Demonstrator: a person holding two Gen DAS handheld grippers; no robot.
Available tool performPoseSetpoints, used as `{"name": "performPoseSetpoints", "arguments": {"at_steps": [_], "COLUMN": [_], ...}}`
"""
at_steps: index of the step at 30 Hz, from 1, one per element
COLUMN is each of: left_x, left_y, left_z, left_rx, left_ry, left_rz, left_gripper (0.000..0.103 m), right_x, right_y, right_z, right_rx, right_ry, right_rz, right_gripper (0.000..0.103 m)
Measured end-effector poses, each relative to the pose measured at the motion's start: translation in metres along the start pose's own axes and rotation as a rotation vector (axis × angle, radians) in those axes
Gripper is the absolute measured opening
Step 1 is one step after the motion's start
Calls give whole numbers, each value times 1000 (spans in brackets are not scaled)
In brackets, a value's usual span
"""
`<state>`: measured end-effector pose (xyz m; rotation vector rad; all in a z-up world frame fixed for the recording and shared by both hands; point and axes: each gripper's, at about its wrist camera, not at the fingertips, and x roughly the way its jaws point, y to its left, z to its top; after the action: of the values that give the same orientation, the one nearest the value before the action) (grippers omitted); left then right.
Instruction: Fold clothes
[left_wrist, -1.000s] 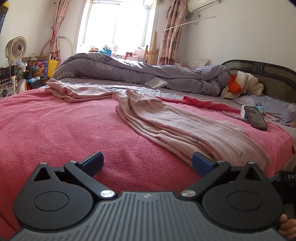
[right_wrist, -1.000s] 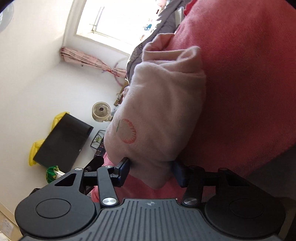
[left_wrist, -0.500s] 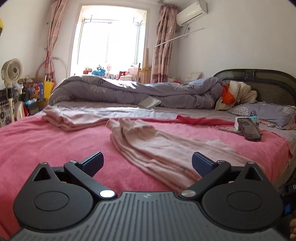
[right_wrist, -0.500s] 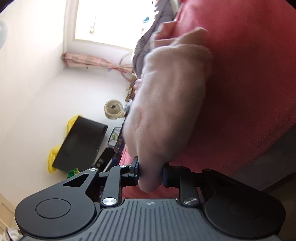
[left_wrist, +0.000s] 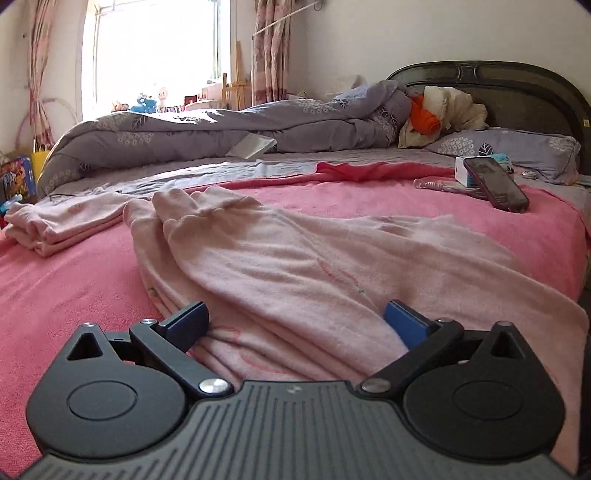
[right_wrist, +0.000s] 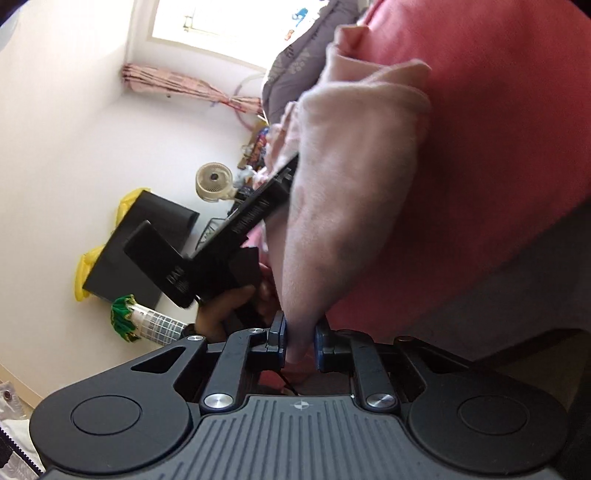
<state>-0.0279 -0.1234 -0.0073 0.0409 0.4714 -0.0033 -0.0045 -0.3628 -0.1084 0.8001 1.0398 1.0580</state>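
Garment (left_wrist: 303, 258), pale pink, lies spread across the pink bed cover (left_wrist: 66, 288), its near end bunched between the blue pads of the left tool (left_wrist: 295, 317). Left tool jaws stand wide apart, nothing clamped. Compared with half a second ago the left tool sits lower and closer: the garment now fills the gap between the fingers, where before it lay well ahead of them.

Right tool (right_wrist: 300, 341) is closed on a corner of the same pink garment (right_wrist: 354, 177); jaws are nearly together with the cloth tip pinched between them. A second ago those jaws stood wider around the cloth; half a second ago they had narrowed; now they are tighter still. The cloth hangs taut from the grip toward the bed cover (right_wrist: 517, 110). The left tool's black body (right_wrist: 236, 236) now shows in the right wrist view, just beside the garment, with a hand (right_wrist: 225, 314) on its handle; neither was visible there earlier.

Beyond the garment: a folded pink stack (left_wrist: 62, 225) to its left, a phone (left_wrist: 495, 182) propped to its right, a grey duvet (left_wrist: 221, 133) behind.
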Motion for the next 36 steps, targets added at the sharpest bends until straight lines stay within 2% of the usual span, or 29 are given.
{"name": "performPoseSetpoints", "arguments": {"at_steps": [1, 3, 5, 6, 7, 8, 10, 13, 14, 16, 17, 19, 21, 22, 25, 28, 33, 36], "left_x": [-5, -19, -34, -42, -48, -43, -14, -9, -10, -20, -28, -44, -64, -73, -93, -104, -110, -108], "left_y": [-3, -15, -26, -31, -35, -38, -39, -9, -4, -3, -9, -21, -37, -44, -60, -75, -116, -146], "left_z": [2, 7, 9, 9, 9, 9, 2, -6, -5, -8, -10, -15, -21, -24, -35, -53, -78, -93], "left_rx": [25, 103, 181, 220, 259, 298, 351, 94, 34, 1, 32, 109, 178, 205, 234, 275, 527, 729], "left_ry": [-8, -76, -169, -226, -274, -249, -59, -67, -62, -86, -106, -137, -168, -174, -168, -165, -181, -240], "left_rz": [23, 91, 130, 138, 144, 136, 147, 39, 26, 36, 47, 32, -23, -48, -93, -127, -194, -168], "left_gripper": [103, 103, 103, 103, 103, 103, 103, 103, 103, 103, 103, 103, 103, 103, 103, 103, 103, 103], "right_x": [3, 5, -1, -6, -12, -19, -30, -46, -49, -53, -51, -45, -36, -30, -27, -45, -59, -63], "right_y": [-1, -1, 0, -3, -6, -6, -7, -8, -9, -9, -8, -10, -12, -14, -18, -21, -13, -9], "right_z": [-4, -10, -13, -11, -6, -3, 9, 25, 29, 38, 42, 51, 58, 56, 52, 51, 71, 84], "right_rx": [-18, -67, -99, -105, -105, -105, -118, -133, -132, -132, -136, -130, -93, -67, -41, -17, 79, 143], "right_ry": [23, 50, 26, -12, -60, -104, -197, -288, -309, -351, -361, -370, -373, -369, -364, -354, -341, -330], "right_rz": [-28, -86, -121, -132, -137, -140, -151, -168, -166, -169, -175, -193, -203, -192, -179, -139, -24, 43], "right_gripper": [10, 10, 18, 23, 36, 47, 50, 53, 53, 55, 56, 55, 41, 27, 23, 17, 16, 16]}}
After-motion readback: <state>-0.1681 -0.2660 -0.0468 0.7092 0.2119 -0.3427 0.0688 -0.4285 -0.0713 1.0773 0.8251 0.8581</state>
